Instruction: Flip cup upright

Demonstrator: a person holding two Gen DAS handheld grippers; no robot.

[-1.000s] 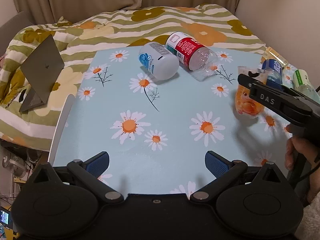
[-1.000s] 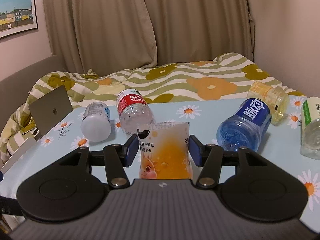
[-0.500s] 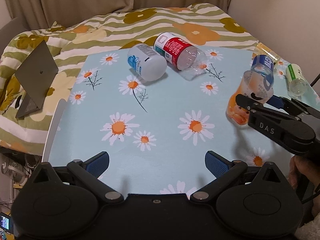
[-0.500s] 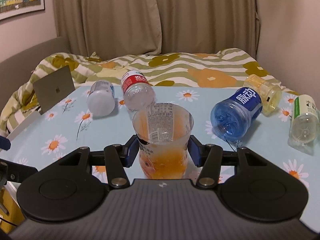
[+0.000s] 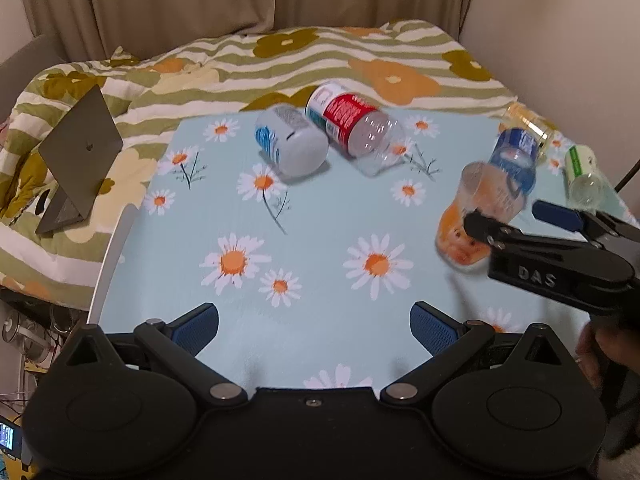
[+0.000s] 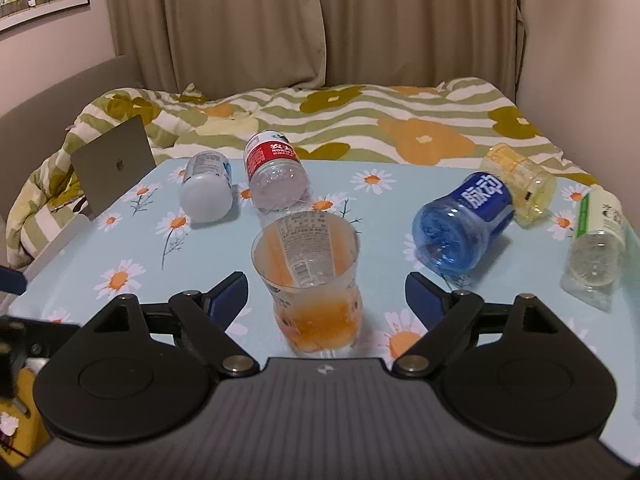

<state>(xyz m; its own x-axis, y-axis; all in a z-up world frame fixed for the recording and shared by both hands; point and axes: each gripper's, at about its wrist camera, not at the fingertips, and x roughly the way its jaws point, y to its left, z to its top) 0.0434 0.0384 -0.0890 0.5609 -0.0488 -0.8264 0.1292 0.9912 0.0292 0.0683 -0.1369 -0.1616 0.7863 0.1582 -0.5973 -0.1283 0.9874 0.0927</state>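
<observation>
A clear plastic cup (image 6: pixel 310 276) with an orange print stands upright, mouth up, on the daisy-print table (image 6: pixel 132 256). My right gripper (image 6: pixel 326 300) is open, its blue pads on either side of the cup and apart from it. In the left wrist view the cup (image 5: pixel 478 220) stands at the right with the right gripper (image 5: pixel 520 220) around it. My left gripper (image 5: pixel 314 326) is open and empty over the table's near edge.
Several bottles lie on their sides: a white one (image 6: pixel 206 190), a red-labelled one (image 6: pixel 276 174), a blue one (image 6: pixel 464 226), a yellow one (image 6: pixel 520 182) and a green-labelled one (image 6: pixel 596 240). A laptop (image 6: pixel 114 166) stands on the bed at left.
The right gripper turned the cup from mouth-down to mouth-up, set it on the table, then opened and let it go. The left gripper stayed open.
</observation>
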